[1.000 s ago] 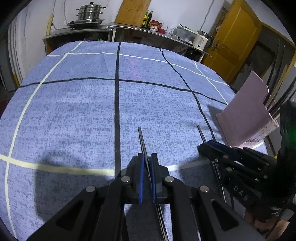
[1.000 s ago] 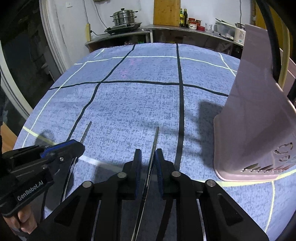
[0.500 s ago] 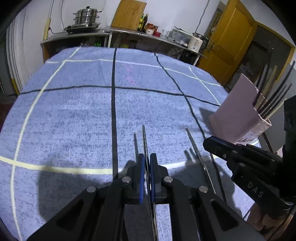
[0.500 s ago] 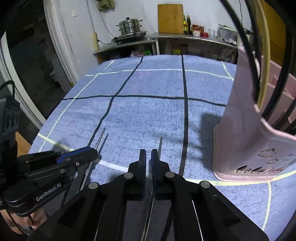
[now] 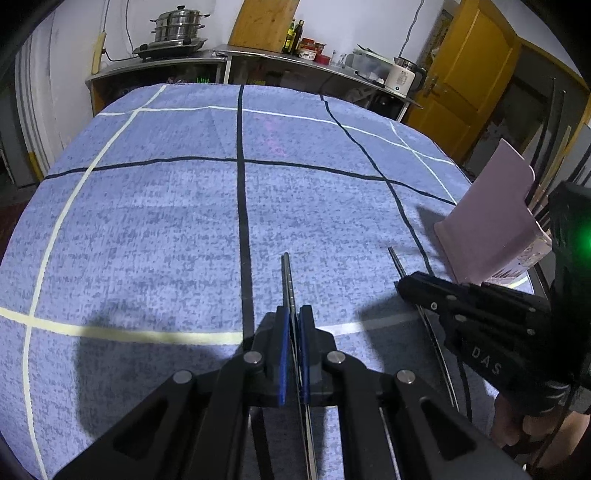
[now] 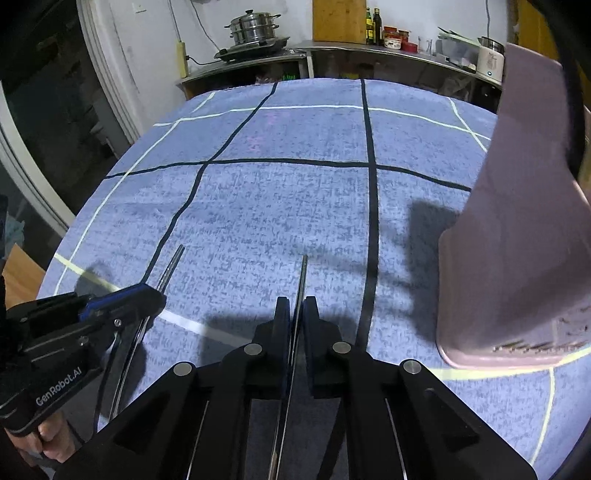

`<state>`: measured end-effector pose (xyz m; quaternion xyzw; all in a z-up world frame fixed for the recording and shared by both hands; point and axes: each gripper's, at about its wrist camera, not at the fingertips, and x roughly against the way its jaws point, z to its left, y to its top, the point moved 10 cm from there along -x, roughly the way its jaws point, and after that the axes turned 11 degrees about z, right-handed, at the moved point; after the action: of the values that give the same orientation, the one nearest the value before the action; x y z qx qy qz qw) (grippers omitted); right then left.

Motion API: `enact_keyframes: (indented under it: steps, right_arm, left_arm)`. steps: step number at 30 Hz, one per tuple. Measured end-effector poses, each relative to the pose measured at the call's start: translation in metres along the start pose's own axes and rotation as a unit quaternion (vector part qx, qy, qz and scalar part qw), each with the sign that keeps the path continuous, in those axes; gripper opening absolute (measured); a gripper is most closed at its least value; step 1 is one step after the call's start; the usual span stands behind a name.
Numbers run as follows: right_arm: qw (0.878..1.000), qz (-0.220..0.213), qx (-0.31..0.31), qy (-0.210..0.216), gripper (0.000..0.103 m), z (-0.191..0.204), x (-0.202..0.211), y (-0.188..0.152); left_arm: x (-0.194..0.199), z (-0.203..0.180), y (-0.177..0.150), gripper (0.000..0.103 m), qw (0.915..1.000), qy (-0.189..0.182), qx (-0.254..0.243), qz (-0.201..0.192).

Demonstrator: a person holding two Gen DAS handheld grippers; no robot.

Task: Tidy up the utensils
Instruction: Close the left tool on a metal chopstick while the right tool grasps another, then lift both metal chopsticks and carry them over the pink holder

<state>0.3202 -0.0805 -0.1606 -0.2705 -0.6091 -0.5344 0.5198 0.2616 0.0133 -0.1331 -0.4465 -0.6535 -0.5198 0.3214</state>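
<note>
My left gripper is shut on a thin metal chopstick that sticks out ahead over the blue checked cloth. My right gripper has a second metal chopstick between its pads; its jaws are opening slightly but still touch it. Each gripper shows in the other's view: the right gripper at the right, the left gripper at the lower left. A pink utensil holder stands at the right with dark chopsticks in it.
The tablecloth stretches ahead with black and pale lines. Behind the table are a counter with a steel pot, bottles and a kettle, and a yellow door at the far right. A hand grips the left tool.
Half a second ago the right jaws were pressed tight together; now they stand a little apart with the chopstick between them. Both grippers have dipped back closer to the cloth.
</note>
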Motion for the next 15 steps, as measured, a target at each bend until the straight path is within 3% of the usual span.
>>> enact_keyframes:
  steps: [15]
  right_arm:
    - [0.999,0.031,0.027,-0.015,0.005,0.0065,-0.0039,0.0008]
  left_arm:
    - [-0.0047,-0.0017,0.0022,0.006,0.9998,-0.017,0.002,0.008]
